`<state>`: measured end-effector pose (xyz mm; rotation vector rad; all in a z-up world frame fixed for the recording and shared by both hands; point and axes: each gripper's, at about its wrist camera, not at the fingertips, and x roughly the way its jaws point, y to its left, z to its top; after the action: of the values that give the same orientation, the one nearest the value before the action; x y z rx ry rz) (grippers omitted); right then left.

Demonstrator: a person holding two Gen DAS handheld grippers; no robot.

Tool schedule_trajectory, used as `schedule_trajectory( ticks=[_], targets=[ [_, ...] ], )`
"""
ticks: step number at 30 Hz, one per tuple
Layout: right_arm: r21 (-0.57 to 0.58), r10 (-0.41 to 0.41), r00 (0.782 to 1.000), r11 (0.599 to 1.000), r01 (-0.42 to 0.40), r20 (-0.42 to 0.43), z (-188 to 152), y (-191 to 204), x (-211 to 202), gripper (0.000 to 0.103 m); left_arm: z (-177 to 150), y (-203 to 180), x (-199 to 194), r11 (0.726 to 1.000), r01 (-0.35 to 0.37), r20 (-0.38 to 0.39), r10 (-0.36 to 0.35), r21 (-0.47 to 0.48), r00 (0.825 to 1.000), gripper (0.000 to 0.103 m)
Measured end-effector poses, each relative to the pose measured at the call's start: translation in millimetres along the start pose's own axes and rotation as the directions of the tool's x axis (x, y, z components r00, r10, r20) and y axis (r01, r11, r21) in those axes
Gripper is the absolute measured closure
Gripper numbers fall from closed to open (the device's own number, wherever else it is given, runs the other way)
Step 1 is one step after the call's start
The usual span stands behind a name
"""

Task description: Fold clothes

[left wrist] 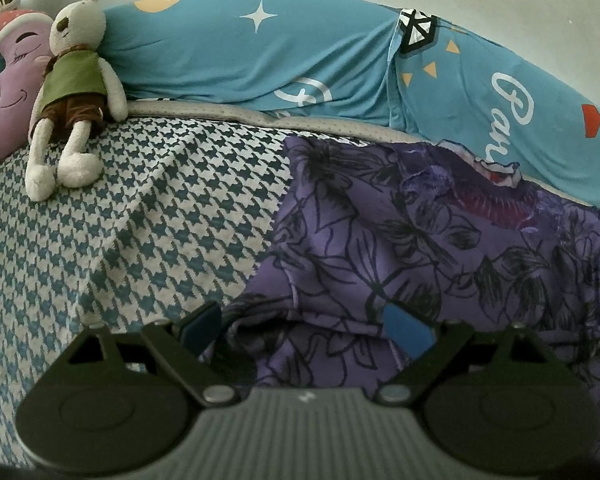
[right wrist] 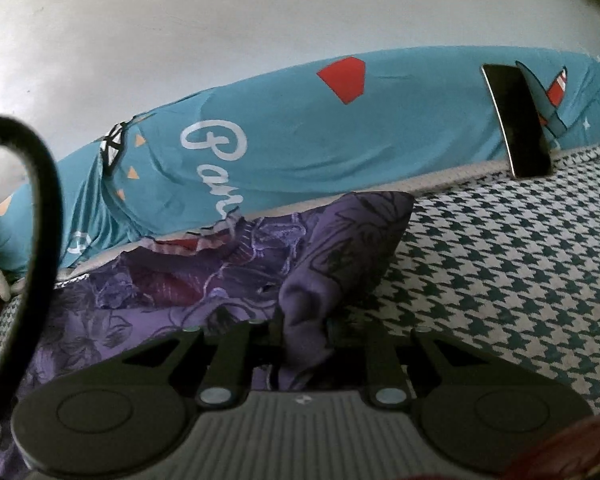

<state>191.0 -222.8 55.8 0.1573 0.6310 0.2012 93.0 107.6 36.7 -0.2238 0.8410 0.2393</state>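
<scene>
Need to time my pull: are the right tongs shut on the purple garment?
Shut: right tongs pinch a bunched fold of the purple garment.

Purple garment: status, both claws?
Left claw open over purple garment. Right claw shut on a bunched fold. Plush rabbit well clear.

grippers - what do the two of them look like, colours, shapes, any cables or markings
Both match: a ribbed grey body with a small white mark at its centre, two round black discs either side, black angled linkage arms on silver pivot pins. The left gripper has blue finger pads. On the right gripper no pads show. A black cable loops beside it.
</scene>
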Motion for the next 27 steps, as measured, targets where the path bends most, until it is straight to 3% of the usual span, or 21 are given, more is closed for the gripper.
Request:
schedule_trajectory(
  ticks=[13,22,24,27],
  targets=[
    [0.035,-0.02,0.999,0.999,0.022,-0.045,-8,-27,13,0.075,-1,3,1,1.0,-0.006,-0.001,0.006,-0.007,1.0,0.011],
    [0.114,0.039,0.997,0.993,-0.031,-0.071,-9,-38,18,0.061,-2,-2,4,1.0,-0.001,-0.006,0.001,0.005,1.0,0.011],
    [0.097,0.033,0.997,0.995,-0.025,-0.073,-11,-36,19,0.061,-2,-2,3,1.0,-0.002,-0.007,0.002,0.003,1.0,0.011],
    [0.075,0.011,0.997,0.997,-0.005,-0.08,-14,-33,20,0.075,-2,-2,2,1.0,-0.001,-0.003,0.001,0.0,1.0,0.011]
  ],
)
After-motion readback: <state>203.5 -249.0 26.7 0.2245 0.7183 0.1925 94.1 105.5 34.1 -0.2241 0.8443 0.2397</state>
